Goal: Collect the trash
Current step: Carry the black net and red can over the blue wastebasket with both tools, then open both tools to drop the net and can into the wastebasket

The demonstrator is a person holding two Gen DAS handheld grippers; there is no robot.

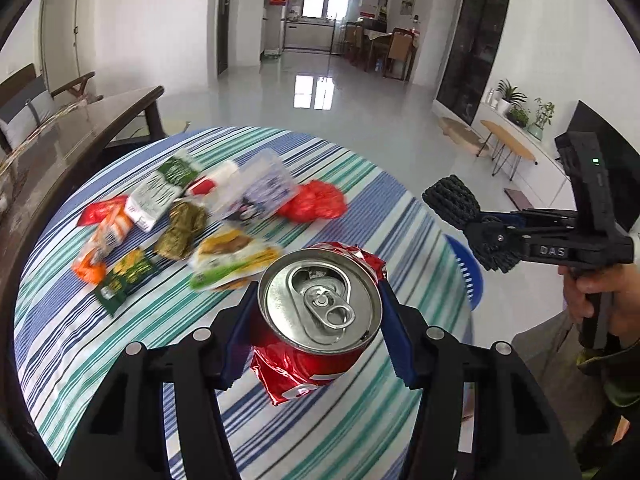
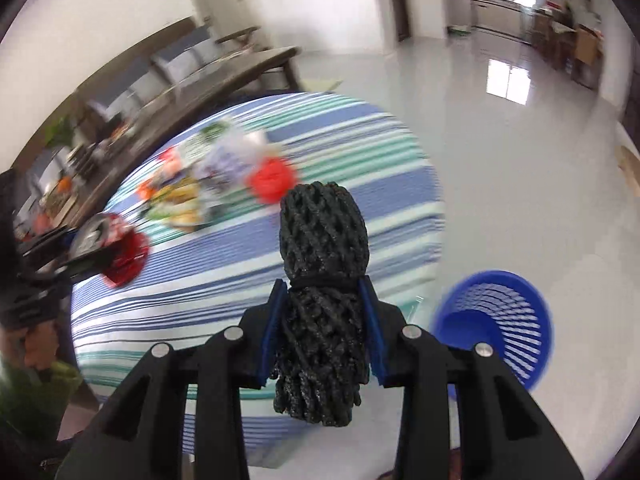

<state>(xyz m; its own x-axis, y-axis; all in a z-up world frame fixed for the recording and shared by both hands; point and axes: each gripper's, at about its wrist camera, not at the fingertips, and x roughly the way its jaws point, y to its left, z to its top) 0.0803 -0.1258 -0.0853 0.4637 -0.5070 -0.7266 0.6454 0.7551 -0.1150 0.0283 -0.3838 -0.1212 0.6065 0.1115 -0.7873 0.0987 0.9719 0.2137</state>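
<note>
A crushed red soda can (image 1: 320,304) with a silver top sits between the blue pads of my left gripper (image 1: 318,284), which is shut on it above the striped tablecloth (image 1: 360,184). My right gripper (image 2: 323,285) is shut on a black foam fruit net (image 2: 324,232) that sticks out past its fingertips. In the left wrist view that net (image 1: 452,200) hangs off the table's right edge. Several snack wrappers (image 1: 180,216) and a crumpled red wrapper (image 1: 316,200) lie on the cloth. A blue slatted waste basket (image 2: 496,320) stands on the floor, lower right of the net.
A dark wooden table (image 1: 80,140) and a bench stand to the left of the round table. The glossy pale floor (image 1: 360,92) stretches beyond. A low cabinet with potted plants (image 1: 516,108) lines the right wall. A person's hand (image 1: 600,300) grips the right tool.
</note>
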